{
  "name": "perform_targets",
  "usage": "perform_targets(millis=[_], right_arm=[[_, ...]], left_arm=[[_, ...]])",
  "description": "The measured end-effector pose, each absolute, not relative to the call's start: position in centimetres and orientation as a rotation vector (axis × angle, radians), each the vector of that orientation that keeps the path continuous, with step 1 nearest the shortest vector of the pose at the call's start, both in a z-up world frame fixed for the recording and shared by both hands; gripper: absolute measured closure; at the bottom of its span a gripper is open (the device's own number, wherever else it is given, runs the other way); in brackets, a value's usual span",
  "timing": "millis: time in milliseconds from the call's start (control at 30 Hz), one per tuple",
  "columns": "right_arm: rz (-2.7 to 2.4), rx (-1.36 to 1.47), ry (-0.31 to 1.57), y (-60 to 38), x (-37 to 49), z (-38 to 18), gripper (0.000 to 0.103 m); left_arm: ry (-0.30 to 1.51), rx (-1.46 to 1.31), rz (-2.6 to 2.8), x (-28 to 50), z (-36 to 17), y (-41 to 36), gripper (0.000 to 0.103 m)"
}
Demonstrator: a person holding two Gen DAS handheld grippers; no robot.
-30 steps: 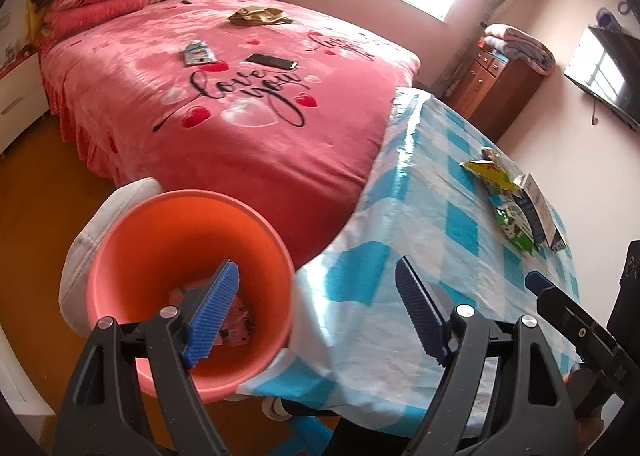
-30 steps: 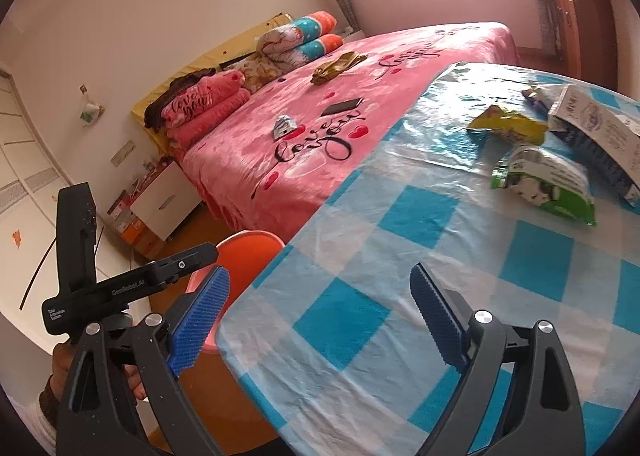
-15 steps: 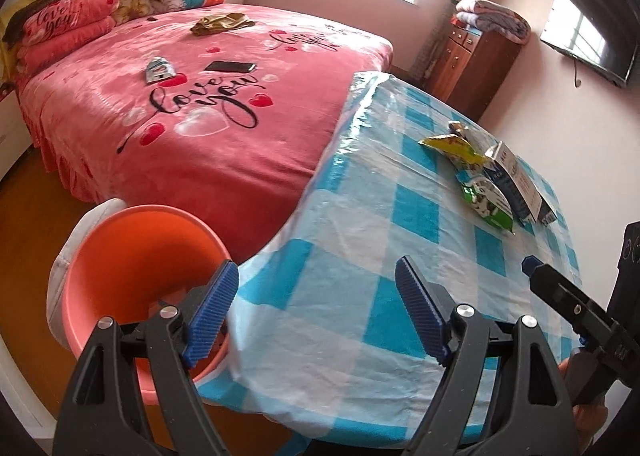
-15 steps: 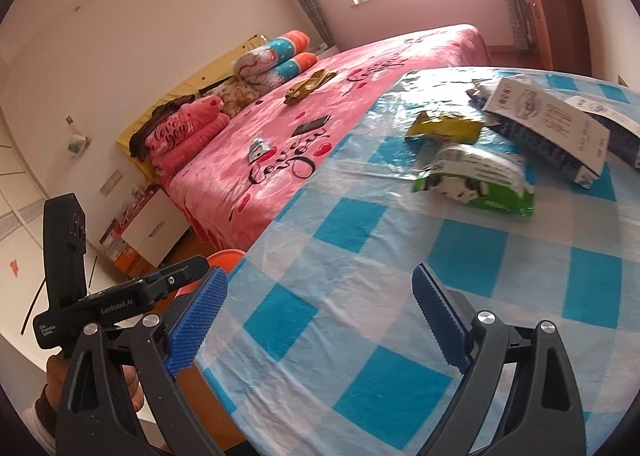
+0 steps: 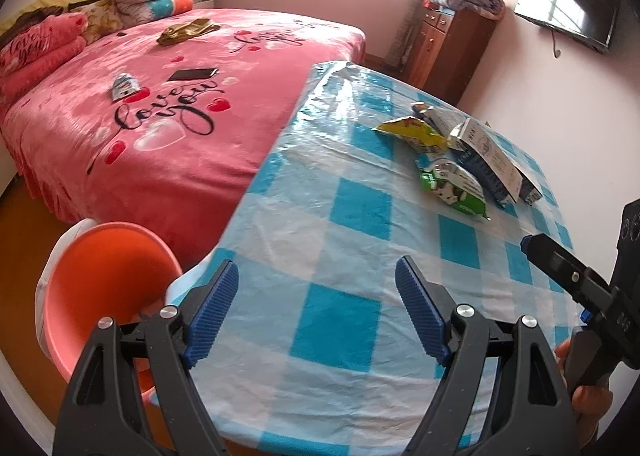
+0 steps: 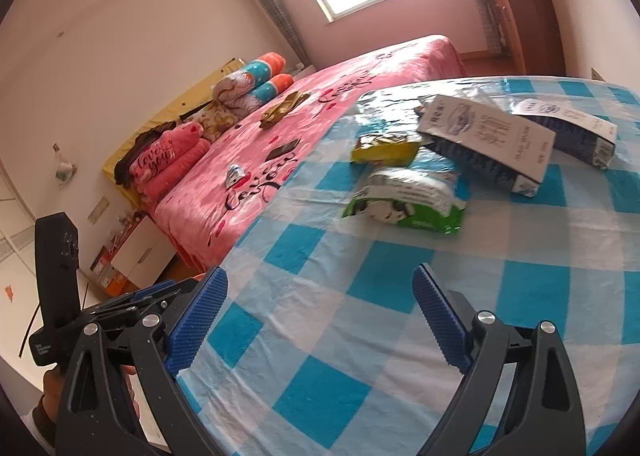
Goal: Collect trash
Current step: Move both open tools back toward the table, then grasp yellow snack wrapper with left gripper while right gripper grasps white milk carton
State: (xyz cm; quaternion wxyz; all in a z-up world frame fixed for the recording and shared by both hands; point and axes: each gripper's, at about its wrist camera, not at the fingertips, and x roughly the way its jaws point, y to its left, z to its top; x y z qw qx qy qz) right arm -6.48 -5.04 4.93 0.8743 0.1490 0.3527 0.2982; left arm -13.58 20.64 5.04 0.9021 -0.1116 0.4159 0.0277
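Trash lies on the blue-checked table (image 5: 360, 211) (image 6: 520, 248): a green-and-white wrapper (image 5: 454, 183) (image 6: 408, 199), a yellow wrapper (image 5: 412, 131) (image 6: 384, 147) and two white-and-blue cartons (image 5: 496, 159) (image 6: 488, 135), all at the far side. An orange bin (image 5: 96, 280) stands on the floor left of the table. My left gripper (image 5: 316, 312) is open and empty over the table's near edge. My right gripper (image 6: 320, 312) is open and empty, a short way in front of the green wrapper.
A pink bed (image 5: 168, 111) (image 6: 304, 135) lies left of the table, with a phone (image 5: 192, 74), a small packet (image 5: 124, 85) and a gold cloth (image 5: 184, 29) on it. A wooden cabinet (image 5: 452, 51) and a wall TV (image 5: 568, 11) stand behind.
Both grippers have moved up and forward from the bin side over the table. The wrappers and cartons now look nearer. The bin has slid to the lower left.
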Motion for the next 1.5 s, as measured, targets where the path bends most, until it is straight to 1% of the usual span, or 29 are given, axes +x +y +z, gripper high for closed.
perform_targets(millis=[333, 633, 833, 1033, 1267, 1500], right_arm=[[0.559, 0.356, 0.715, -8.8, -5.4, 4.9, 0.011], [0.485, 0.393, 0.696, -12.5, -4.4, 4.6, 0.01], [0.448, 0.412, 0.691, -14.7, -3.4, 4.3, 0.01], [0.41, 0.413, 0.686, -16.3, -1.7, 4.4, 0.01], [0.399, 0.328, 0.72, -16.6, 0.5, 4.3, 0.01], [0.405, 0.175, 0.75, -14.5, 3.3, 4.2, 0.01]], left_arm=[[0.872, -0.175, -0.006, -11.7, 5.1, 16.7, 0.022], [0.855, -0.144, -0.064, -8.6, 6.3, 13.5, 0.022], [0.852, -0.18, -0.092, -5.1, 7.1, 12.5, 0.022], [0.87, -0.274, -0.109, -0.5, 7.2, 12.6, 0.022], [0.91, -0.354, -0.104, 4.6, 5.7, 12.8, 0.022], [0.966, -0.338, -0.077, 8.0, 3.9, 12.8, 0.022]])
